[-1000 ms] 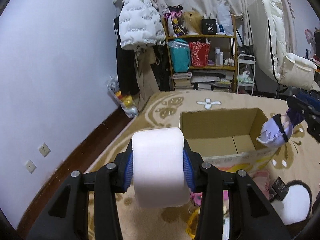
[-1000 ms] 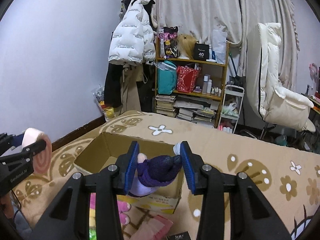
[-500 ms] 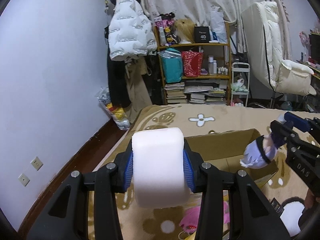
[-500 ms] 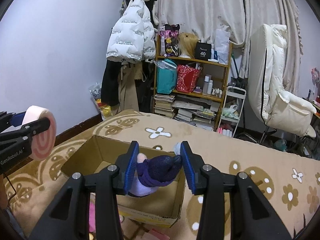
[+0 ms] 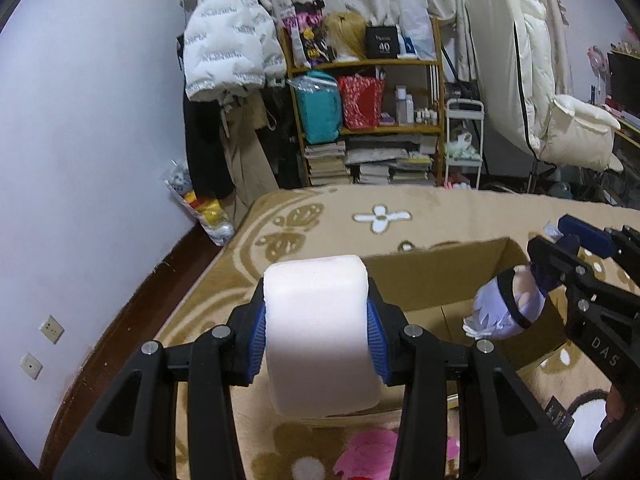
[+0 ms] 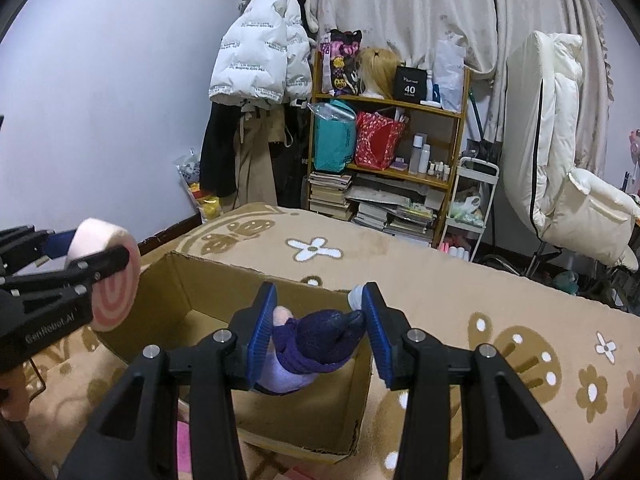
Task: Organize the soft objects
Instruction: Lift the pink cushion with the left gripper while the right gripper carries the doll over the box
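- Left tool (image 5: 316,332) is showing matte black forked arms, ribbed blue pads (image 5: 258,336) and silver screws.
- Right tool (image 6: 319,330) is wearing the same black frame and blue pads; white letters "DAS" are showing along its side.

Open-topped cardboard box (image 6: 256,320) on patterned blanket (image 6: 460,292), interior bare. Above it: left gripper (image 5: 316,332) with white roll (image 5: 320,340), right gripper (image 6: 318,328) with purple doll (image 6: 312,344).
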A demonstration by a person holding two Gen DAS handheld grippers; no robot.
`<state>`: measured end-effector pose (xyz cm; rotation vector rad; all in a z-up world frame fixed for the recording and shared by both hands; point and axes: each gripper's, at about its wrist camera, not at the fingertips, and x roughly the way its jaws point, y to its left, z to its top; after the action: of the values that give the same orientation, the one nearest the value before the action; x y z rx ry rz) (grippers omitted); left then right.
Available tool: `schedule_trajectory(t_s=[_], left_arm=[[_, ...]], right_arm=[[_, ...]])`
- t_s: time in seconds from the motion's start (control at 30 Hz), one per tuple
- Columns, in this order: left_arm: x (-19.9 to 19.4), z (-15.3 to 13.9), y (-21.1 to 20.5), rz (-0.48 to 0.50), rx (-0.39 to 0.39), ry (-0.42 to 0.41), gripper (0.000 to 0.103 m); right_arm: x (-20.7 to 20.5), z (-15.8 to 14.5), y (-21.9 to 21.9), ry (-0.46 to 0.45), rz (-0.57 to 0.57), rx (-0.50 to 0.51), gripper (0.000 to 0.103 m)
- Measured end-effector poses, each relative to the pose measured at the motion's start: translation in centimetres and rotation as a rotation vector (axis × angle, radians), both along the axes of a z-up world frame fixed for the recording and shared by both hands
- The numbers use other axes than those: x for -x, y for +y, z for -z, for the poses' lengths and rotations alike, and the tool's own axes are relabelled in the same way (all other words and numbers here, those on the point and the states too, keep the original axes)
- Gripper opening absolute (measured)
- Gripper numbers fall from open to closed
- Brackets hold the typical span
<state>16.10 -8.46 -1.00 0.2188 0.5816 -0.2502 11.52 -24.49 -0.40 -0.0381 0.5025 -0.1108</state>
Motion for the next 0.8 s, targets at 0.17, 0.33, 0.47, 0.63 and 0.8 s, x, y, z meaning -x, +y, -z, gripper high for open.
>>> schedule_trajectory(t_s=[0.17, 0.33, 0.47, 0.63, 0.8], left_arm=[[-0.5, 1.7, -0.8, 0.025, -0.012, 0.036, 0.042], [-0.6, 3.1, -1.7, 0.049, -0.03, 0.064, 0.043], [-0.6, 3.5, -1.8, 0.051, -0.041, 0.07, 0.045], [-0.7, 3.4, -1.2, 0.055, -0.018, 0.089, 0.046], [-0.4, 3.3, -1.4, 0.068, -0.013, 0.088, 0.047]], right_arm=[[-0.6, 0.9, -0.4, 0.022, -0.003, -0.017, 0.047], [-0.9, 1.9, -0.6, 0.05, -0.012, -0.042, 0.05], [-0.9, 2.4, -0.9, 0.068, -0.013, -0.064, 0.052], [-0.7, 2.6, -1.0, 0.08, -0.014, -0.072, 0.054], [-0.5, 2.7, -1.0, 0.081, -0.016, -0.079, 0.055]])
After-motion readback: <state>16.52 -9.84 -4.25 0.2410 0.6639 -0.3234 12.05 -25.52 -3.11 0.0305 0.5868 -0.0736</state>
